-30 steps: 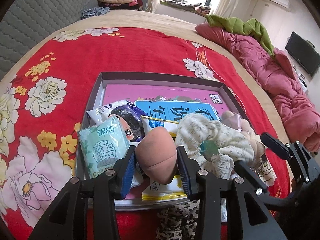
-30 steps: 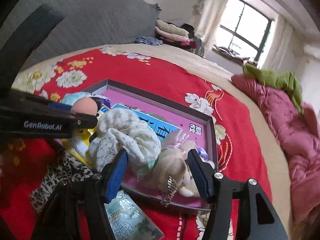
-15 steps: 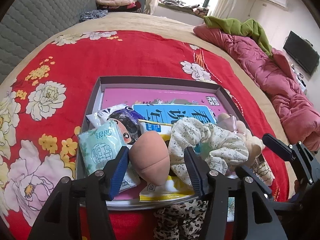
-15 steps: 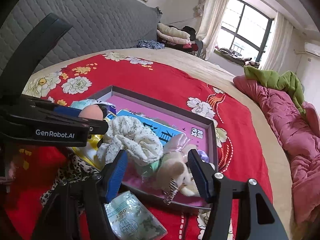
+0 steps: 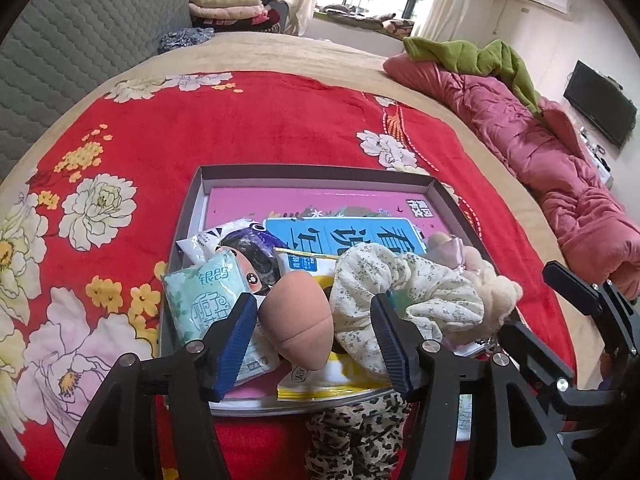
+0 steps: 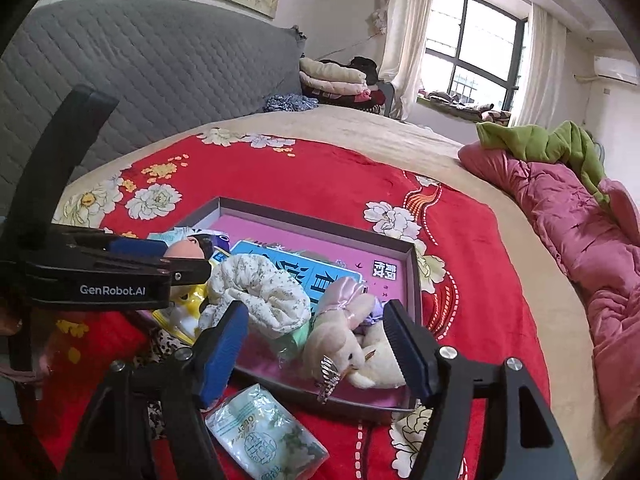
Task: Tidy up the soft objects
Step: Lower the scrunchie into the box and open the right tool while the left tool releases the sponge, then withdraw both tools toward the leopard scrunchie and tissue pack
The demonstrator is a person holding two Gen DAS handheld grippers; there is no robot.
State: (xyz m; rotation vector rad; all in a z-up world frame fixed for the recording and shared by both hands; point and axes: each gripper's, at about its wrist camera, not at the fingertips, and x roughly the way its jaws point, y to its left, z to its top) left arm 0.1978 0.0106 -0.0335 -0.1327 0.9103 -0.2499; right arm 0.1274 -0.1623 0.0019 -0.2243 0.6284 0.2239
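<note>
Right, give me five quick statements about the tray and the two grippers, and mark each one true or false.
1. The peach sponge lies between the left gripper fingers, pads apart from it. True.
2. The tray sits on a blue sheet. False: a red floral blanket.
3. The plush toy lies inside the tray. True.
4. The right gripper is clamped shut. False: its jaws are opening.
5. A tissue pack lies outside the tray. True.
</note>
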